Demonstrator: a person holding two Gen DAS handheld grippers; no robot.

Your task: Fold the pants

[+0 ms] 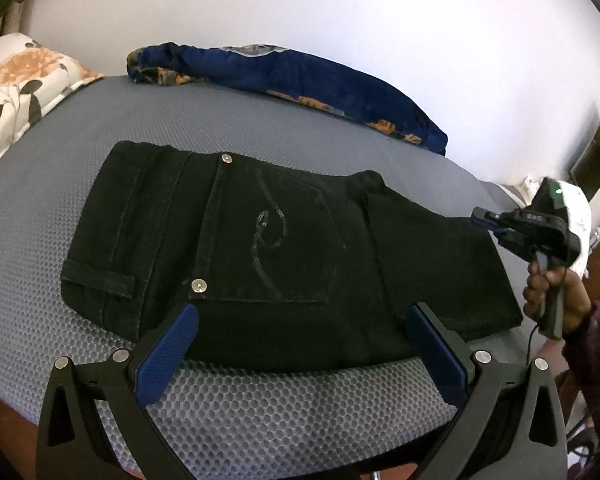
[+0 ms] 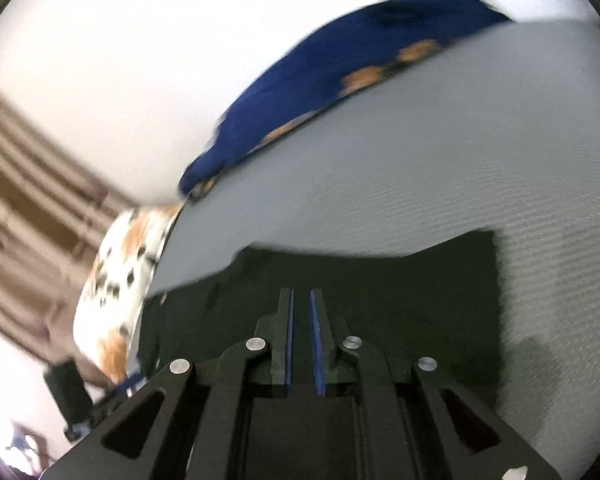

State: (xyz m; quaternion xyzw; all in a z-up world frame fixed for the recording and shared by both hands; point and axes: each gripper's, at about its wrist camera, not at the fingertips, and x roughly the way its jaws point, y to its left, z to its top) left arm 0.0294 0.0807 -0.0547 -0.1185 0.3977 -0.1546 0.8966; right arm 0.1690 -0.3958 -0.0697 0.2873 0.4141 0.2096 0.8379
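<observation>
Floral pillow (image 1: 16,92) far left on the bed (image 1: 80,208). Black pants (image 1: 260,248), folded compact, lie mid-bed on the grey cover; back pocket (image 1: 284,240) up with curled stitched emblem, no readable lettering. Blue floral blanket (image 1: 300,76) bunched along far edge. Left gripper (image 1: 300,336): jaws spread wide, empty, at the pants' near edge. Right gripper (image 2: 302,300): nearly closed, narrow gap, nothing between the pads, over the pants; view blurred.
</observation>
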